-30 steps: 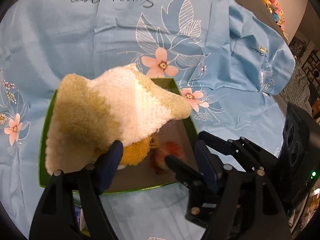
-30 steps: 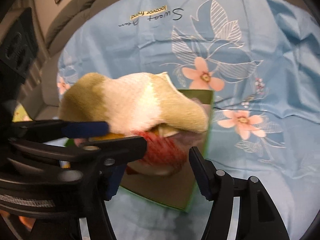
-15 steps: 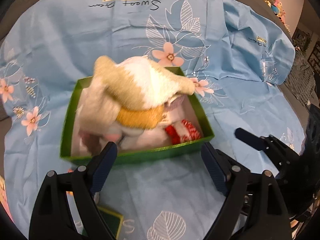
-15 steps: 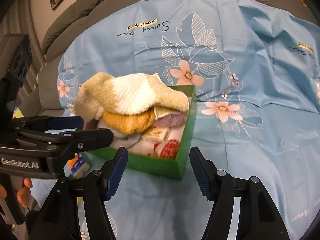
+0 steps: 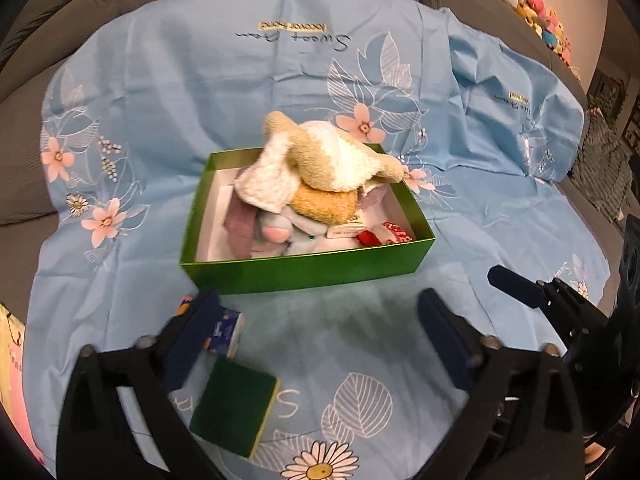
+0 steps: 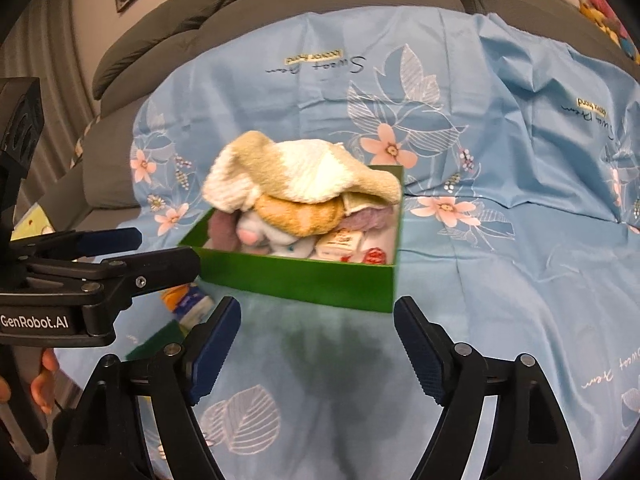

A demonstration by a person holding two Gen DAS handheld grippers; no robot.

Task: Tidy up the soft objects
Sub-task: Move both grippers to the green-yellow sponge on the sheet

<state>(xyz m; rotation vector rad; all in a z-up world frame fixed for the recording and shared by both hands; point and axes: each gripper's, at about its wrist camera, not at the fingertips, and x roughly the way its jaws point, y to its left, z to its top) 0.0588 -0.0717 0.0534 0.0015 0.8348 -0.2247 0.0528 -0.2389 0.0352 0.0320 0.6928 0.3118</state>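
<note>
A green box (image 5: 304, 270) (image 6: 296, 276) sits on the blue floral sheet and is piled with soft things. A tan-and-white fluffy cloth (image 5: 328, 164) (image 6: 296, 172) lies on top, over an orange plush piece (image 5: 324, 204), a grey plush toy (image 5: 276, 232) and a red-and-white item (image 5: 384, 236). My left gripper (image 5: 320, 340) is open and empty, in front of the box. My right gripper (image 6: 318, 344) is open and empty, also in front of the box. The left gripper shows at the left of the right wrist view (image 6: 92, 256).
A green-and-yellow sponge (image 5: 234, 410) and a small blue-and-orange packet (image 5: 224, 330) lie on the sheet near my left gripper's left finger. The sheet (image 5: 200, 92) covers a grey sofa. Plush toys (image 5: 536, 8) sit at the far right.
Both grippers let go of the tan-and-white cloth over the box and drew back toward me. The cloth now rests on the pile in the box.
</note>
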